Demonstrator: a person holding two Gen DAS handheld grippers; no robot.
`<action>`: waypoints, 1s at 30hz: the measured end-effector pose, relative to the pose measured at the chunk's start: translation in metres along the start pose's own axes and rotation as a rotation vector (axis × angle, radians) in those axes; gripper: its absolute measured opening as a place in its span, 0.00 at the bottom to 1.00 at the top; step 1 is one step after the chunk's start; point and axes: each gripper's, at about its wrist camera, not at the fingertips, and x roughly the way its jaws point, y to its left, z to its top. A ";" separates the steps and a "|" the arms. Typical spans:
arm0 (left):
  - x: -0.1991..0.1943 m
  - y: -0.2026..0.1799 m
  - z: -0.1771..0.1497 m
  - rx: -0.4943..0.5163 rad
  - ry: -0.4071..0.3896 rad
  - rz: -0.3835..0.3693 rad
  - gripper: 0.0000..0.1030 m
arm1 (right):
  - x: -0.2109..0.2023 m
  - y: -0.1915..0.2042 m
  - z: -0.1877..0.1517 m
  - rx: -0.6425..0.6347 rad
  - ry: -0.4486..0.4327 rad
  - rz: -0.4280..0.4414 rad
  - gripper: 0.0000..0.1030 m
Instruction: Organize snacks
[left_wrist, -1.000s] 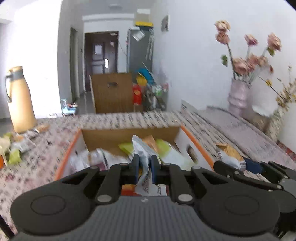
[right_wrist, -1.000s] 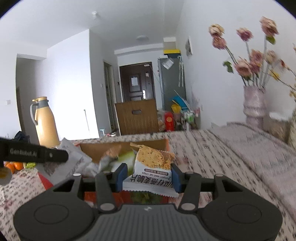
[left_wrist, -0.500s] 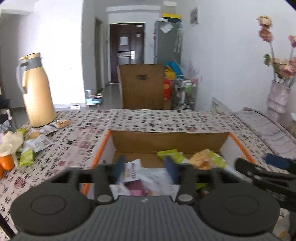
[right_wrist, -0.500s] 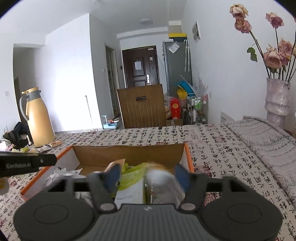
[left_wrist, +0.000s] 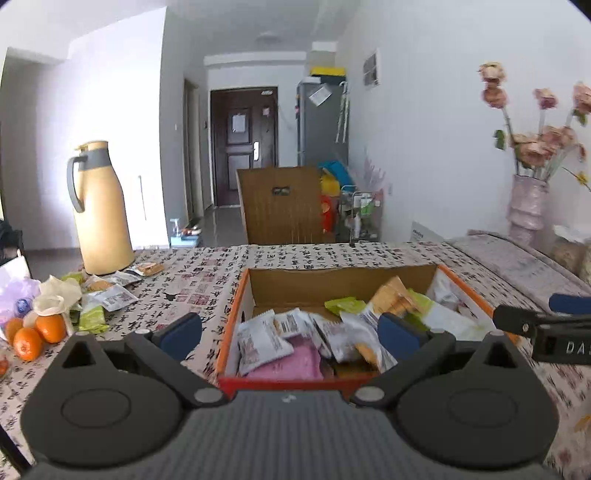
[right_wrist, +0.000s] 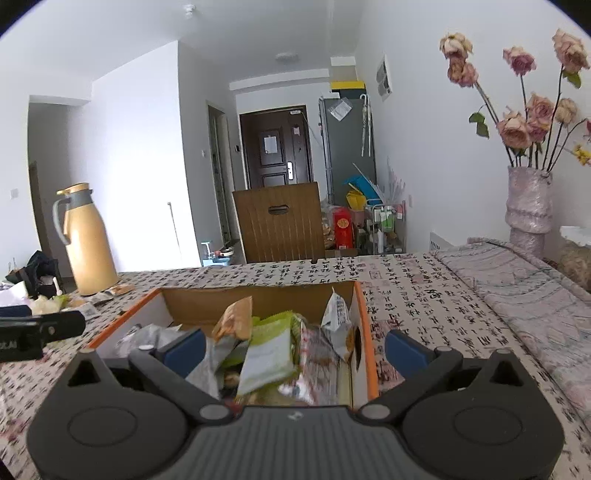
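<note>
An orange-edged cardboard box (left_wrist: 233, 310) stands on the patterned tablecloth, filled with several snack packets. A white packet (left_wrist: 258, 339) and a pink one (left_wrist: 291, 363) lie at its near left. My left gripper (left_wrist: 290, 332) hovers over the box's near end, its jaws opening wide and pressing on nothing. My right gripper (right_wrist: 295, 350) hangs over the box (right_wrist: 364, 332) too, jaws opening, above a loose green-white packet (right_wrist: 266, 354) and an orange one (right_wrist: 236, 321). Each gripper's finger shows at the edge of the other view.
Loose snack packets (left_wrist: 107, 295), oranges (left_wrist: 33, 332) and a crumpled bag lie on the table's left by a tan thermos jug (left_wrist: 99, 210). A vase of dried roses (right_wrist: 528, 206) stands far right on a grey cloth. A wooden chair back (left_wrist: 280, 203) is behind the table.
Both grippers went from shut on a packet to wide open. The packets dropped into the box. The left view swung left, bringing the oranges and loose snacks into sight.
</note>
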 end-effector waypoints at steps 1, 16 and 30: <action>-0.008 0.001 -0.004 0.004 -0.007 -0.004 1.00 | -0.010 0.002 -0.004 -0.006 -0.002 0.003 1.00; -0.060 0.019 -0.072 -0.036 0.086 -0.039 1.00 | -0.081 0.012 -0.071 0.007 0.094 0.004 1.00; -0.072 0.015 -0.090 -0.029 0.113 -0.061 1.00 | -0.088 0.011 -0.093 0.032 0.142 -0.012 1.00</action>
